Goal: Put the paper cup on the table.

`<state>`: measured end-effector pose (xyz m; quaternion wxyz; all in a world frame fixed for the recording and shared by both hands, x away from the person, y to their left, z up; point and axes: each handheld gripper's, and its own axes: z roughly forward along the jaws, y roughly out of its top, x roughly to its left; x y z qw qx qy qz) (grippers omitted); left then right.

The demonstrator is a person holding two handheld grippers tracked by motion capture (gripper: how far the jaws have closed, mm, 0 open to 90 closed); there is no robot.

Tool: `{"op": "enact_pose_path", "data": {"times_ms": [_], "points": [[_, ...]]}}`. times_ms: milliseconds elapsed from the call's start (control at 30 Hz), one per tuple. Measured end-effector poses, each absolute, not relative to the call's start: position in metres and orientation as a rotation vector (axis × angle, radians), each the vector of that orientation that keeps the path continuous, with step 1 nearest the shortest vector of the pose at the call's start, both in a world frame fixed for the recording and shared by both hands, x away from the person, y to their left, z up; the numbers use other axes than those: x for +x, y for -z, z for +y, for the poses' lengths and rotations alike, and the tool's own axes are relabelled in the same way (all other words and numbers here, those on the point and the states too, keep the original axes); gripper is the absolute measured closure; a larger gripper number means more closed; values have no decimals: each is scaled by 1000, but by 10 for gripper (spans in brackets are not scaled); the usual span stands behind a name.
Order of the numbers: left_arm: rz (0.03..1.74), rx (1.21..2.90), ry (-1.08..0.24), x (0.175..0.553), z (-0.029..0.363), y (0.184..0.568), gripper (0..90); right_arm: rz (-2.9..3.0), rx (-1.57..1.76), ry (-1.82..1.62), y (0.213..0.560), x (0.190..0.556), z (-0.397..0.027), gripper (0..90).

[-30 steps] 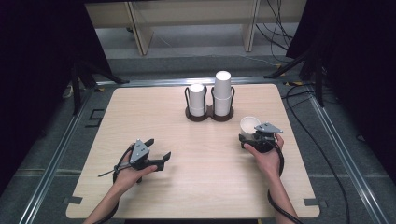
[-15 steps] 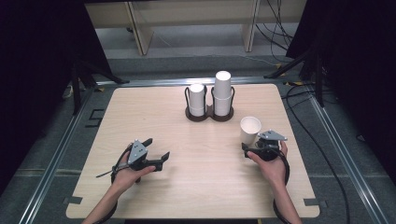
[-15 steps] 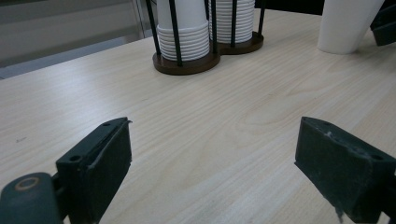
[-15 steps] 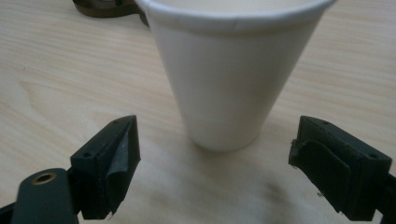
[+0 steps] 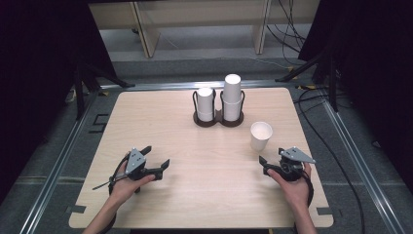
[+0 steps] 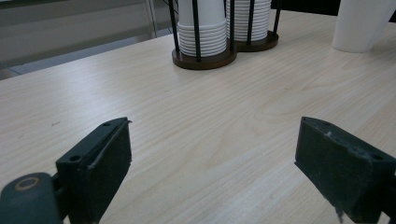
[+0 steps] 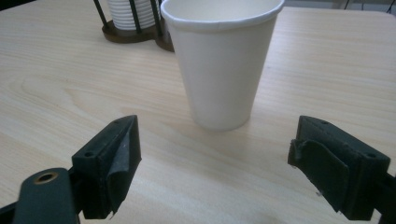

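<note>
A single white paper cup (image 5: 260, 135) stands upright on the wooden table (image 5: 160, 122), right of centre. My right gripper (image 5: 271, 155) lies just in front of it, a little nearer the person, with its jaws open and pointing at it. In the right gripper view the cup (image 7: 223, 65) stands a short way beyond my gripper (image 7: 215, 154), touching neither pad. My left gripper (image 5: 157, 155) rests at the near left, open and holding nothing; in the left gripper view there is bare wood between the pads of my gripper (image 6: 212, 158).
A dark twin cup holder (image 5: 218, 117) stands at the table's far middle, holding two stacks of white cups (image 5: 232, 95), the right one taller. In the left gripper view the holder (image 6: 219, 51) lies straight ahead. Cables run over the floor to the right.
My right gripper has drawn back from the cup toward the near edge, leaving the cup standing where it was. The left gripper has stayed put.
</note>
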<state>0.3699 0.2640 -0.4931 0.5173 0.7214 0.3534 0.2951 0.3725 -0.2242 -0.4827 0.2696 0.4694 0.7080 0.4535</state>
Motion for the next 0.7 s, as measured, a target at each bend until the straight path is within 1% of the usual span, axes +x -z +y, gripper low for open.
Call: {"op": "enact_pose_path", "data": {"times_ms": [200,233,400,533,700], "points": [[855,1730,-717,371,266,492,104,1837,1295,-1306,484,355,-234,170],[855,1730,-718,371,265,492,104,1822,1281,-1262,484,352,-237,170],[832,1723,-723,372,263,495,104,1749,1331,-1307,486,344,-241,170],[846,1740,-713,371,262,494,104,1740,1309,-1293,487,344,-244,170],[820,1739,-705,374,256,495,105,1714,1290,-1318,487,343,-246,170]]}}
